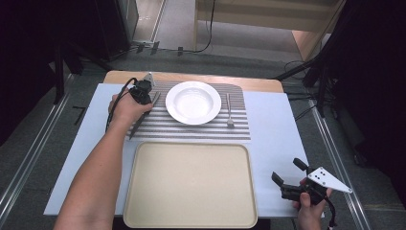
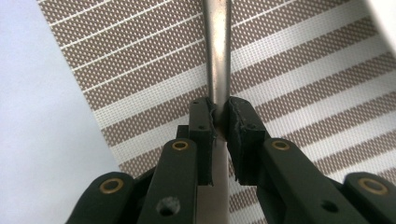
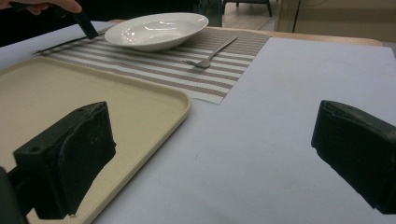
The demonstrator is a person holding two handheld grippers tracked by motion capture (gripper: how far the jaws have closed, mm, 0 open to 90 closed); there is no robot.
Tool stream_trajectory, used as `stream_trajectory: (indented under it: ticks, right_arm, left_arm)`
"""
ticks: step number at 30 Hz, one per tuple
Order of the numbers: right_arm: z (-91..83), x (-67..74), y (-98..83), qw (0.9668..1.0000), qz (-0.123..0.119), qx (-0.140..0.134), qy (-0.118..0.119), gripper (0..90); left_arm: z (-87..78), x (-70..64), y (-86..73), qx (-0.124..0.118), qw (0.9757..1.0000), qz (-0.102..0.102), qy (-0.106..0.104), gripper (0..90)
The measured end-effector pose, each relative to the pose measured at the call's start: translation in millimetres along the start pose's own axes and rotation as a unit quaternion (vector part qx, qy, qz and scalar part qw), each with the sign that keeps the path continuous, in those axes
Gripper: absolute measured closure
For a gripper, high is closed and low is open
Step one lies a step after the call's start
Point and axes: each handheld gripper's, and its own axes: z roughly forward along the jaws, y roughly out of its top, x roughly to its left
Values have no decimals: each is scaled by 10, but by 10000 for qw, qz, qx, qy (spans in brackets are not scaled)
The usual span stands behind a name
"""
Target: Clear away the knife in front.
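High view: a worktop [image 1: 287,129] covered in pale blue-grey carries a striped placemat [image 1: 191,129] at its far side and a cream tray [image 1: 191,187] nearer the person. A white plate [image 1: 193,102] sits in the middle of the placemat, and a fork [image 1: 229,111] lies on the mat just to its right. On the mat's left part lies a knife [image 1: 143,116], slanting from near the plate's left rim down towards the mat's near left corner. The left tool [image 1: 143,103] is down on the knife, in a hand whose forearm reaches up from the bottom left. The right tool [image 1: 286,177] is at the worktop's near right corner, right of the tray, with its two black jaws spread apart.

Left gripper view: the left tool [image 2: 218,122] has its jaws drawn close together, both pads pressing the knife [image 2: 217,56] from either side. The metal runs straight away over the striped placemat [image 2: 303,74], brown and white bands beneath it.

Right gripper view: the right tool [image 3: 212,154] stands wide open, nothing between its jaws, above bare worktop [image 3: 280,116]. The tray [image 3: 93,93] lies to the left; beyond are the placemat [image 3: 187,70], plate [image 3: 156,30] and fork [image 3: 210,55]. The knife [image 3: 60,45] lies at the far left, under the other tool.
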Motion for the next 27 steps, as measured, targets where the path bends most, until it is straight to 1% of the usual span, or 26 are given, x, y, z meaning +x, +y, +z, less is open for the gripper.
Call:
stream_trajectory:
  ticks: [5,7,8,11,14,15,17,18,20,22,23,25,27]
  right_arm:
    - [7,7,5,10000,2,-6,8,0]
    - [10,8,6,10000,-9,-15,10,0]
    - [10,9,7,10000,-5,-17,7,0]
    - [7,10,9,10000,-5,-22,12,0]
    - [9,8,8,10000,5,-23,14,0]
    - [11,7,9,10000,6,-26,16,0]
    - [12,7,10,10000,24,-27,21,0]
    - [13,8,11,10000,32,-31,18,0]
    - [14,8,13,10000,45,-38,20,0]
    - [17,12,16,10000,63,-41,18,0]
    - [18,14,19,10000,50,-47,11,0]
    - [18,20,22,10000,29,-49,17,0]
    - [19,21,24,10000,7,-60,20,0]
  left_arm:
    - [-81,4,-36,-43,10000,21,6,801]
    - [-108,15,-54,-57,10000,6,-41,801]
    - [-123,17,-66,-57,10000,21,-30,801]
    - [-170,31,-104,-98,9999,11,-125,801]
    - [-223,32,-146,-123,9998,30,-123,801]
    - [-235,23,-163,-139,9998,35,-104,801]
    - [-248,-19,-195,-64,9999,131,-11,801]
    - [-256,-31,-215,-100,9999,133,-27,801]
    - [-270,-45,-252,-102,9998,118,-153,801]
    - [-281,-67,-291,-102,9997,141,-145,801]
    - [-284,-76,-309,-96,9997,154,-190,801]
    - [-301,-101,-349,-101,9996,166,-215,801]
    - [-318,-121,-392,-156,9994,156,-251,801]
